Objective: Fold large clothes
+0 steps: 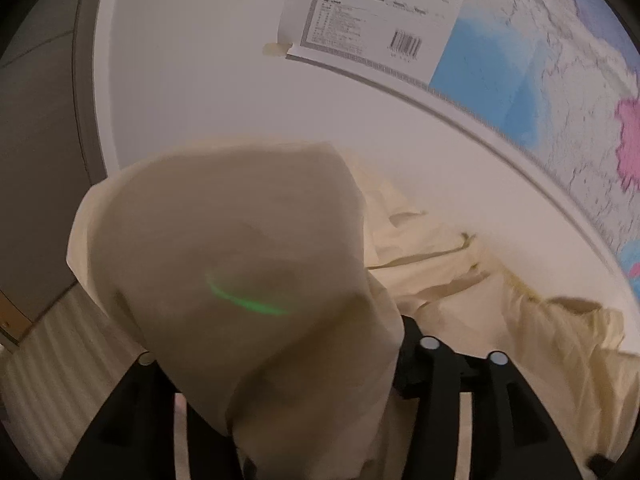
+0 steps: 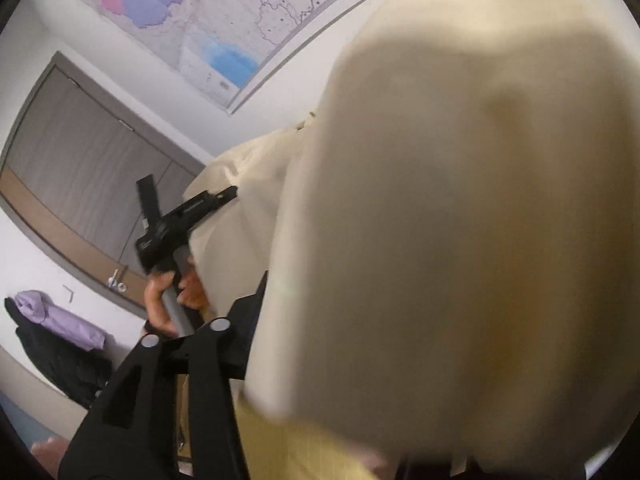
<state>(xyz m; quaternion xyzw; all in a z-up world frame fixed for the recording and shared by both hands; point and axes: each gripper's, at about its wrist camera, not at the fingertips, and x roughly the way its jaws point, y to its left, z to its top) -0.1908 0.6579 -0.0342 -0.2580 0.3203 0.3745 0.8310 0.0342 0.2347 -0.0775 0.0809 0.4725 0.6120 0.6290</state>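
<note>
- Left gripper: cream garment is bunched over the jaws; grip or release cannot be told.
- Right gripper: likewise smothered and unclear.
- The garment hangs between both, probably to bring its edges together; its far part trails by the wall map.

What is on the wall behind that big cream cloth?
Behind the cream cloth hangs a coloured map, one corner taped to the white wall. The cloth covers the lower wall and, in the right view, much of the map's right side.
</note>
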